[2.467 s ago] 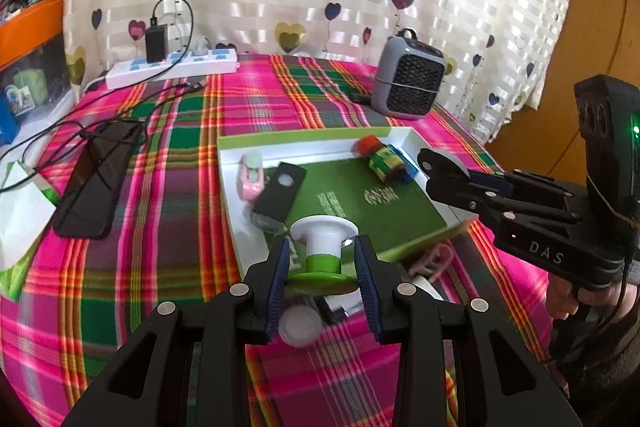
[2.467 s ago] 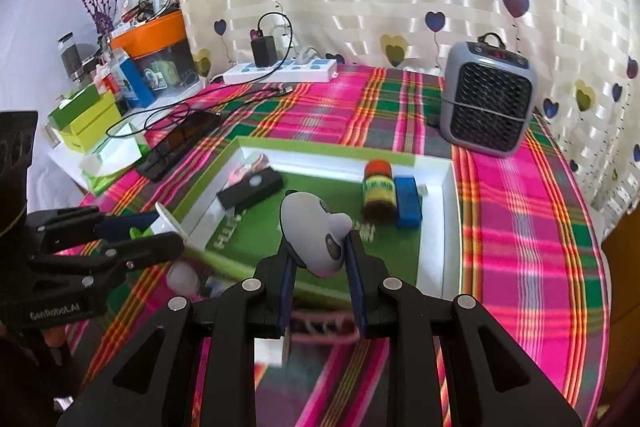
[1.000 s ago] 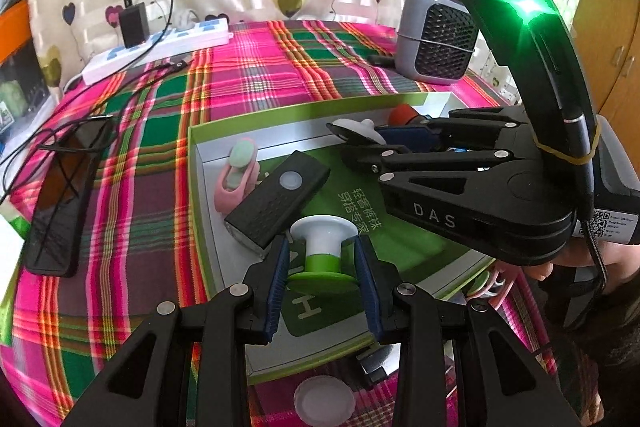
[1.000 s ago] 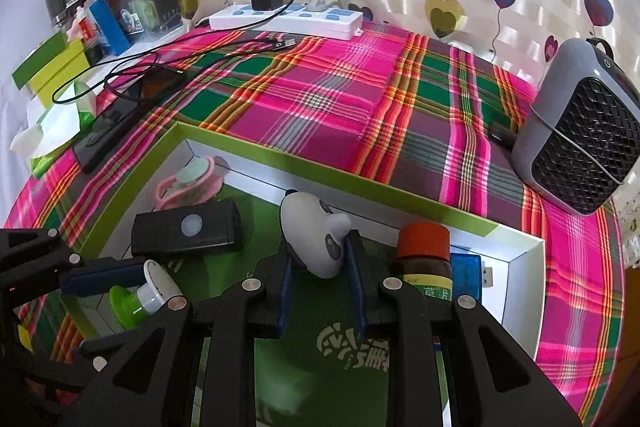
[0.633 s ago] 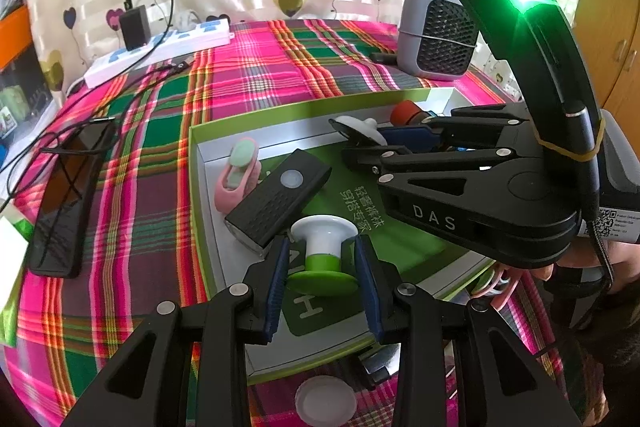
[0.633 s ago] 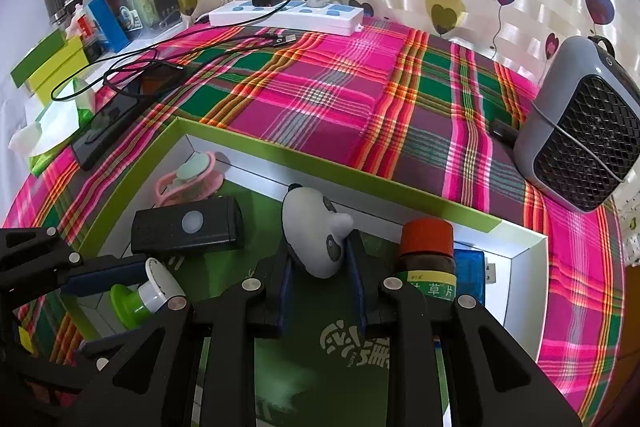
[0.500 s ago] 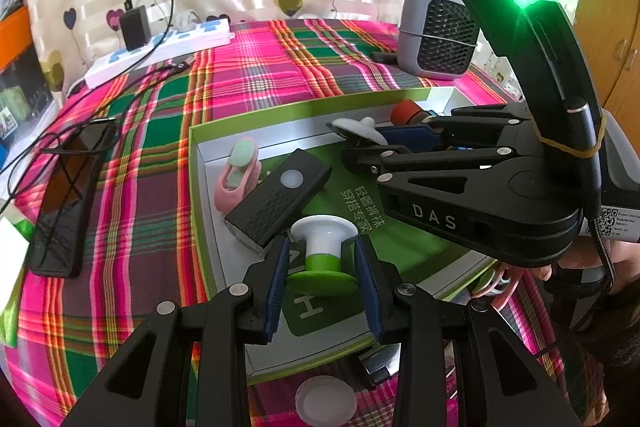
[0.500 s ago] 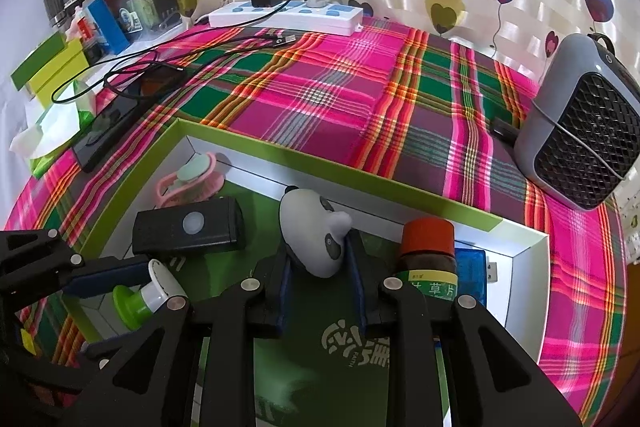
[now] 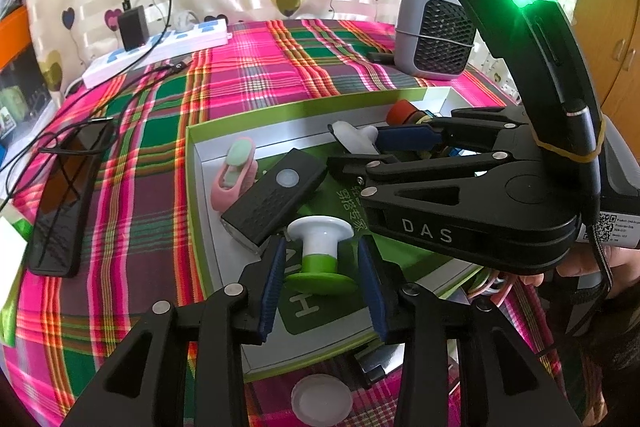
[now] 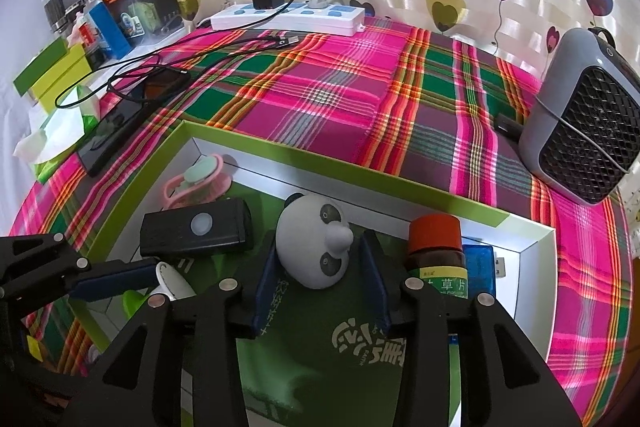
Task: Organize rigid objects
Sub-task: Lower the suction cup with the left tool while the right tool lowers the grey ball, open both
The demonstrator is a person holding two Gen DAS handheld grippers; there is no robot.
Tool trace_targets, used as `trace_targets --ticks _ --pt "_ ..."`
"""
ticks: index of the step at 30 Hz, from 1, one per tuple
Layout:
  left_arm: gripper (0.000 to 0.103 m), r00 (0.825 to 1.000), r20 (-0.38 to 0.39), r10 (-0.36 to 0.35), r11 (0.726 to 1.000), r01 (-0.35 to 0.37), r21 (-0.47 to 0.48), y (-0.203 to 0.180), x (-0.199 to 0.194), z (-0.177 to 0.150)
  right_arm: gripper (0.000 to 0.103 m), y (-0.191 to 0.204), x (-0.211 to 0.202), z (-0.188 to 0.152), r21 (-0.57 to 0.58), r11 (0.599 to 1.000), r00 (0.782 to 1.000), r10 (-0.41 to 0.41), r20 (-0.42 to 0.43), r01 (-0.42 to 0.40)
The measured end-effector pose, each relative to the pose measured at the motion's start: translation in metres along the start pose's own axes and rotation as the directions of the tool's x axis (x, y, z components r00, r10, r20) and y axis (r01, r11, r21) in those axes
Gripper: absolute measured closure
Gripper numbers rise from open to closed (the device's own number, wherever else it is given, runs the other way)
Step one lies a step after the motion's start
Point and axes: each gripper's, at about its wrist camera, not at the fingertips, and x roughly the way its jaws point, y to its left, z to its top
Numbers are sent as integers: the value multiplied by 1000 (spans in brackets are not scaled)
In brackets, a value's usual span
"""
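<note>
A green-rimmed white box (image 9: pixel 280 125) (image 10: pixel 320 157) lies on the plaid table. My left gripper (image 9: pixel 322 277) is open around a white-and-green spool (image 9: pixel 320 253) standing in the box; both pads stand slightly off it. My right gripper (image 10: pixel 320 277) is open around a grey panda figure (image 10: pixel 314 247) resting in the box, gaps on both sides. In the box also lie a black remote (image 9: pixel 276 197) (image 10: pixel 196 233), a pink clip (image 9: pixel 236 173) (image 10: pixel 198 181), a red-capped bottle (image 10: pixel 436 247) and a blue item (image 10: pixel 478 267).
A grey heater (image 10: pixel 588 119) stands at the back right. A power strip (image 10: pixel 288 15) with charger and cables, and a dark phone (image 9: pixel 66 199), lie to the left. A white lid (image 9: pixel 322 397) lies on the cloth before the box. Boxes and tissues (image 10: pixel 60 131) sit far left.
Both grippers have opened: the spool and the panda, held half a second ago, now sit free in the box between the pads. The grippers have hardly shifted.
</note>
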Motion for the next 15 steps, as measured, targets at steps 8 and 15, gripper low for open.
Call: trace_targets --ticks 8,15 --pt "66 1000 5 1 1000 -1 0 1 -2 -1 54 3 -4 -1 -5 1000 1000 2 9 -1" --pt "64 1000 19 11 1000 -11 -11 2 -9 -2 54 5 -8 -2 0 1000 1000 0 15 0"
